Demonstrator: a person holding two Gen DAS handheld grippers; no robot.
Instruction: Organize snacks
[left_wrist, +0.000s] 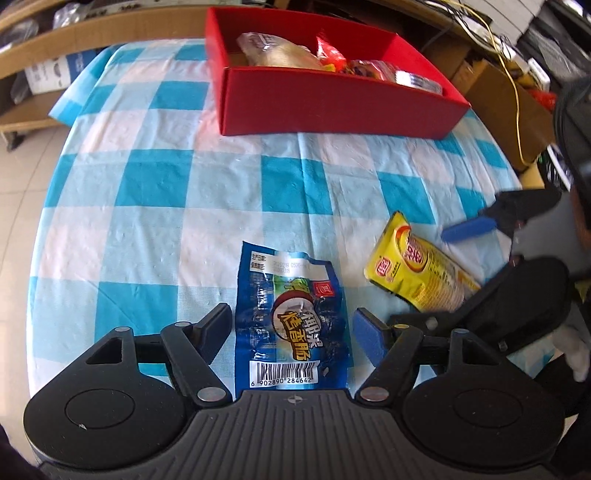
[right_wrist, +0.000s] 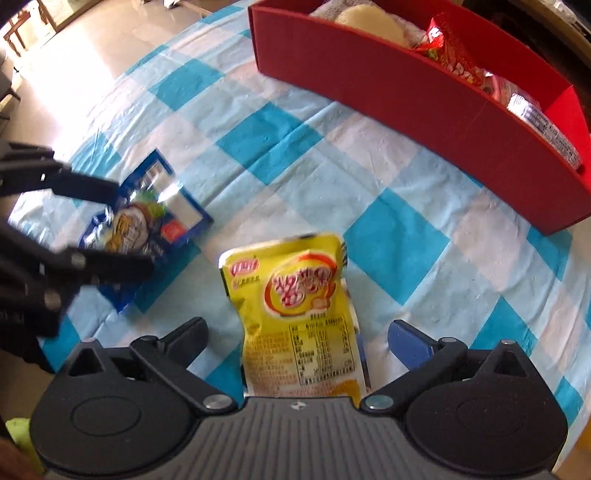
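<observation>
A blue snack packet lies flat on the checked tablecloth between the open fingers of my left gripper; it also shows in the right wrist view. A yellow snack packet lies between the open fingers of my right gripper; it shows in the left wrist view too. Neither packet is gripped. A red box at the far side of the table holds several snacks; in the right wrist view the red box is at the upper right.
The table carries a blue and white checked cloth. Its left edge drops to a tiled floor. Cardboard boxes and a yellow cable stand beyond the right edge. Shelves with clutter are behind.
</observation>
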